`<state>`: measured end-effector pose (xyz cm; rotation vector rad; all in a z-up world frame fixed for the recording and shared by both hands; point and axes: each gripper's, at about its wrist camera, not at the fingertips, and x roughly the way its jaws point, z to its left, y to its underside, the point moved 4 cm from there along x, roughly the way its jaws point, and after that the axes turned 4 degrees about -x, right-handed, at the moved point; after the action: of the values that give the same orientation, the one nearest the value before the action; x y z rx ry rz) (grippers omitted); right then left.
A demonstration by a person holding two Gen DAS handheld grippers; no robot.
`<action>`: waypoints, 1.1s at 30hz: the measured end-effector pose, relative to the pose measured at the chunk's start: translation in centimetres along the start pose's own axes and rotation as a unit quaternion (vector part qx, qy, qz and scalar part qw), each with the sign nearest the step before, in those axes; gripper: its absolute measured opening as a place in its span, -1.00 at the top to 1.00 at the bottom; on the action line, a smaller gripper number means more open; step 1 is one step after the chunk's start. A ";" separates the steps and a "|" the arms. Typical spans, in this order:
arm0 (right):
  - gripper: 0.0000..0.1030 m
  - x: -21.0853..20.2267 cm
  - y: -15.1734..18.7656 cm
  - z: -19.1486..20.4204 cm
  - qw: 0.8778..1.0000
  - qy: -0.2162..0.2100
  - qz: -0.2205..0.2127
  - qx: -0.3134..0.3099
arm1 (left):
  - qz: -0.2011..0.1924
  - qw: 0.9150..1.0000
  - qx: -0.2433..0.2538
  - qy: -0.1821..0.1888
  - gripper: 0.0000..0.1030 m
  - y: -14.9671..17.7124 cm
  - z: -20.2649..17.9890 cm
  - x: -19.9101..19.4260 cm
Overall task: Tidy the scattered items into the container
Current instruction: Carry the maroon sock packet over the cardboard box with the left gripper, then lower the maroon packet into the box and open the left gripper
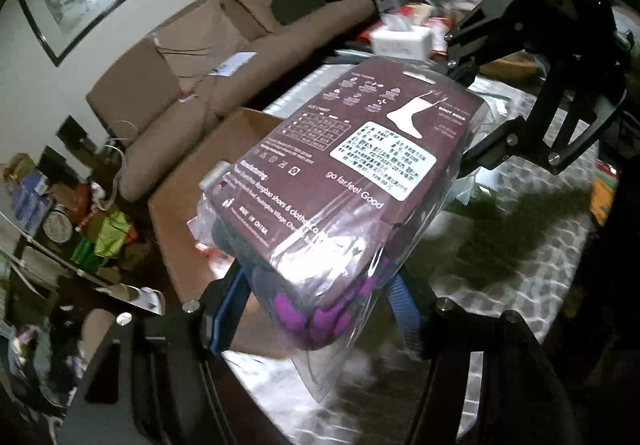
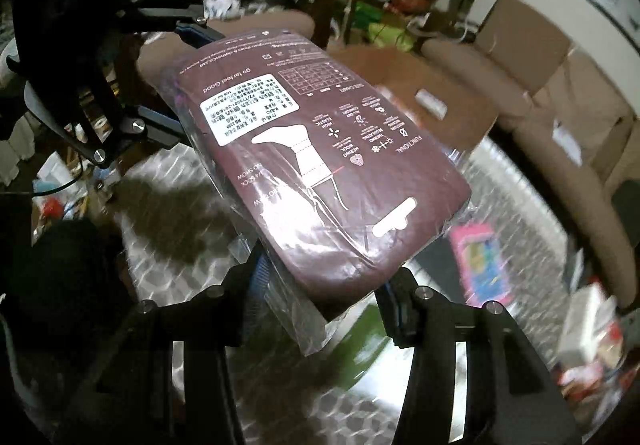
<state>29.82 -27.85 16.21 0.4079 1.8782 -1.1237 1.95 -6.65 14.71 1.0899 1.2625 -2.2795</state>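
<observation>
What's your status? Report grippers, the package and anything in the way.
Left gripper and right gripper each clamp one end of the sock package. Package held above the table. Cardboard box open beyond it; nothing seen between.

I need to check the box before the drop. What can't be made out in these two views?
- Cardboard box interior: sock pack covers it in the left wrist view; blurred in the right.
- Pack's white label: print too small.
- Table items: motion-blurred.
- Pad contact on the pack: hidden by its plastic wrap, both views.
</observation>
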 end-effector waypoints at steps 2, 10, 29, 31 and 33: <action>0.10 0.6 -2.2 -1.7 1.000 0.007 -0.002 0.004 | 0.000 1.000 -0.006 -0.013 -0.27 -1.2 2.4 1.4; 0.10 6.4 -7.6 -6.3 1.000 0.017 -0.001 0.017 | 0.021 0.999 -0.046 -0.020 -0.27 -0.8 7.2 8.2; 0.10 15.5 -5.7 -6.8 0.998 0.010 0.045 0.037 | 0.098 0.995 -0.022 0.001 -0.27 2.0 8.0 13.8; 0.10 15.7 -5.5 -6.8 0.998 0.008 0.046 0.036 | 0.100 0.995 -0.024 0.005 -0.27 2.1 8.2 13.9; 0.10 16.0 -5.3 -6.7 0.998 0.005 0.047 0.037 | 0.103 0.994 -0.024 0.007 -0.27 2.3 8.5 14.3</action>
<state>14.02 -27.57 7.30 0.5387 1.8117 -1.1329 -10.11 -13.73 5.45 1.1629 1.1460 -2.0822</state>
